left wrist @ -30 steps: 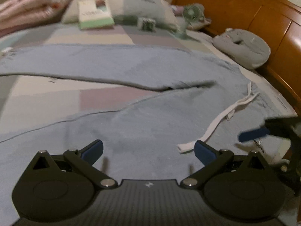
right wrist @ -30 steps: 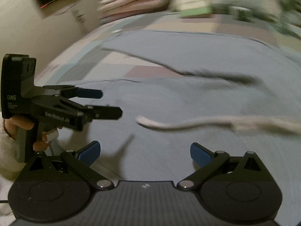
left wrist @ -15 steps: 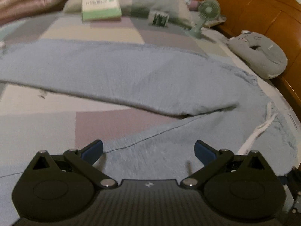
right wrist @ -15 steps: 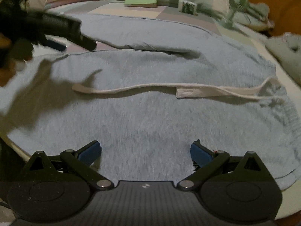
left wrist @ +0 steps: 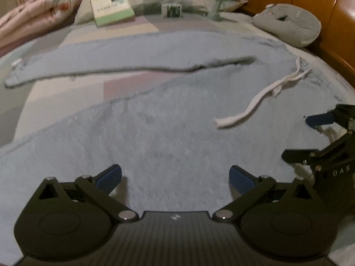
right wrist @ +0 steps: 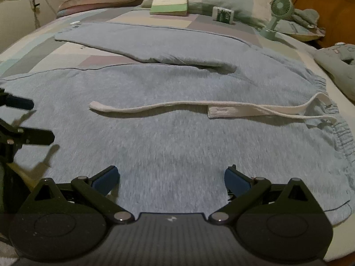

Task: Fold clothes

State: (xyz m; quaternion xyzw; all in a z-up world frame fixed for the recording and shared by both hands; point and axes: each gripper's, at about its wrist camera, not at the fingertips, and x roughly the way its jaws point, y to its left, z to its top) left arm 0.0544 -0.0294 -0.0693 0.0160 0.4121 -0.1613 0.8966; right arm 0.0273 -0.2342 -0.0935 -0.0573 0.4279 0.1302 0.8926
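Light blue sweatpants [right wrist: 177, 146] lie spread flat across a patchwork bed [right wrist: 66, 51], legs splayed apart, directly beneath and ahead of the wide-open left gripper [left wrist: 175, 176] and wide-open right gripper [right wrist: 170, 177], with a white drawstring [right wrist: 168, 107] lying loose on top.

- Your light blue sweatpants [right wrist: 177, 146] are lying flat, legs splayed apart, elastic waistband nearest the headboard [left wrist: 321, 11].
- White drawstring [right wrist: 177, 108] lies loose across the front.
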